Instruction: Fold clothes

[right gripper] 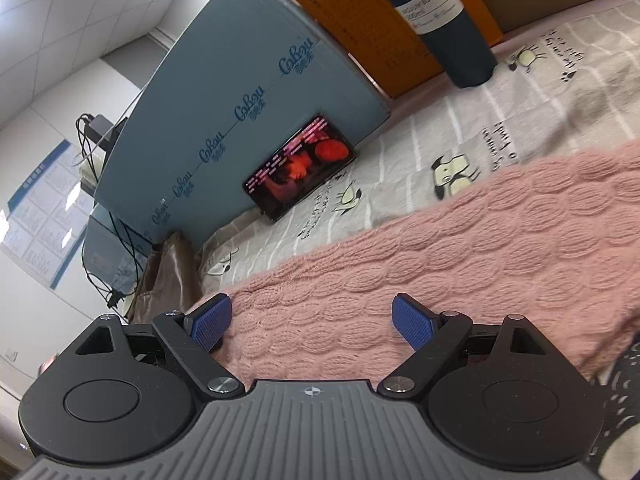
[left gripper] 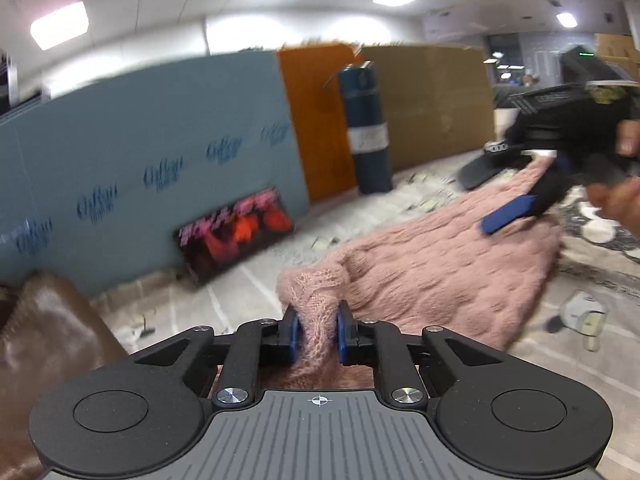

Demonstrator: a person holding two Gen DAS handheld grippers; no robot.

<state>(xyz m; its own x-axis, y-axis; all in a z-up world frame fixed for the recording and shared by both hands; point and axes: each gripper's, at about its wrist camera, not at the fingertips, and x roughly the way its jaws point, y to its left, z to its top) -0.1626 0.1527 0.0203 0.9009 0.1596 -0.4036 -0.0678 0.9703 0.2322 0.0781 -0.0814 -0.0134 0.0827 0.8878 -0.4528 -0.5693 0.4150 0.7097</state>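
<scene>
Left wrist view is smearing with motion blur; the lettering on the blue board is not reading clearly there. The pink knit garment is running out of frame on the right in the right wrist view, so its full outline is not showing. One garment, lying across the printed grey sheet. Left gripper is pinching a bunched edge of it between narrow pads. Right gripper is hovering over the knit, fingers spread wide, gripping nothing. One phone is leaning on the board; one dark bottle is standing beyond.
</scene>
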